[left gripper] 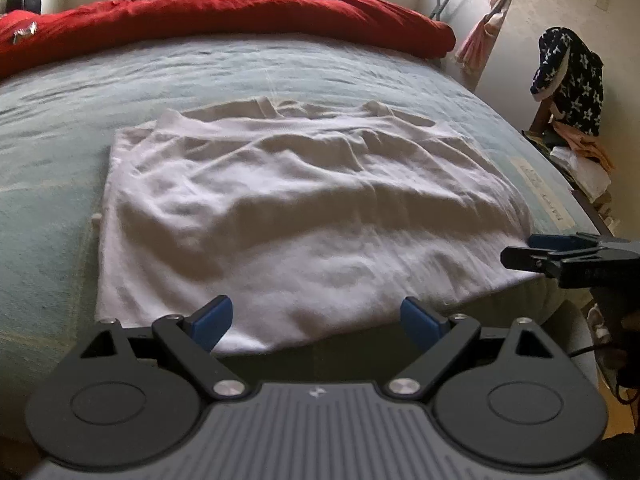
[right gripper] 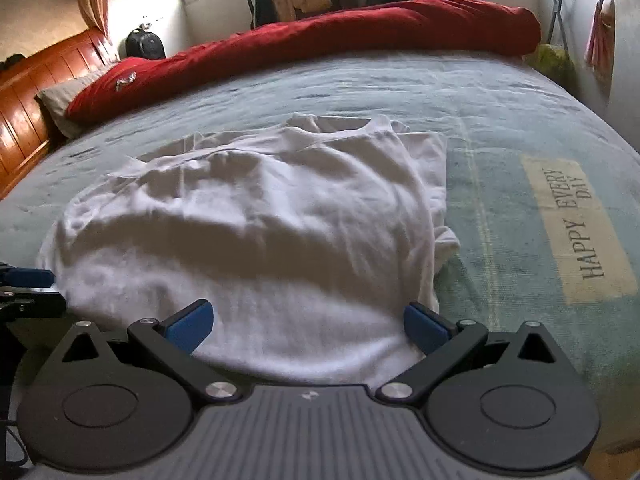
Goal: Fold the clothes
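White shirt (left gripper: 304,208), soft wrinkled knit with sleeves folded in to a rough rectangle, lies flat mid-bed (left gripper: 48,184) on the pale green-blue sheet, collar pointing at the red duvet (left gripper: 240,20) (far side), long axis running from near edge to duvet. Left gripper (left gripper: 318,320) and right gripper (right gripper: 307,322) hover at the near hem, jaws spread wide, empty; bare sheet either side.
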Demonstrator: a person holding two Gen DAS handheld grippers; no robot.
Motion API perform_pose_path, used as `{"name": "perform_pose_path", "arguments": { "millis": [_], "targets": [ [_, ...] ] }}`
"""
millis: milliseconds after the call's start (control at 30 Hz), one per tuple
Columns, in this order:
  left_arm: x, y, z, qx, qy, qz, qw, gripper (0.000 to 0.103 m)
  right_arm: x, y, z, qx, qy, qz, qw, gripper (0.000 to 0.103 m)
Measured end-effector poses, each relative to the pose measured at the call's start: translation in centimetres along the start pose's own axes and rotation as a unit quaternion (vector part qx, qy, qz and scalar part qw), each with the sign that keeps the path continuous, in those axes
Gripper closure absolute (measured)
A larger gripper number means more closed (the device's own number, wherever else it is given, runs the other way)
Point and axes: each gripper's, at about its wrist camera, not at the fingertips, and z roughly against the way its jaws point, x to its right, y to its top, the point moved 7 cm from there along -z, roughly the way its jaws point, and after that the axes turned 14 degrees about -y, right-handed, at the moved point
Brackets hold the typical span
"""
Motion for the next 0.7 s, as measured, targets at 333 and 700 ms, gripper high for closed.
{"name": "perform_pose_path", "arguments": {
  "millis": [333, 700],
  "targets": [
    [4.1, 5.5, -3.0, 0.001, -0.018, -0.098, 0.9950, 0.012, 0.6, -0.5, -0.9, -0.012, -0.003, -0.008, 1.000, 0.000],
    [5.6, 7.5, -10.1, -0.041, -0.036, -0.116, 0.9918, 0.012, 0.9, -0.8, -0.6, -0.004, 0.013, -0.009, 1.000, 0.000]
  ]
}}
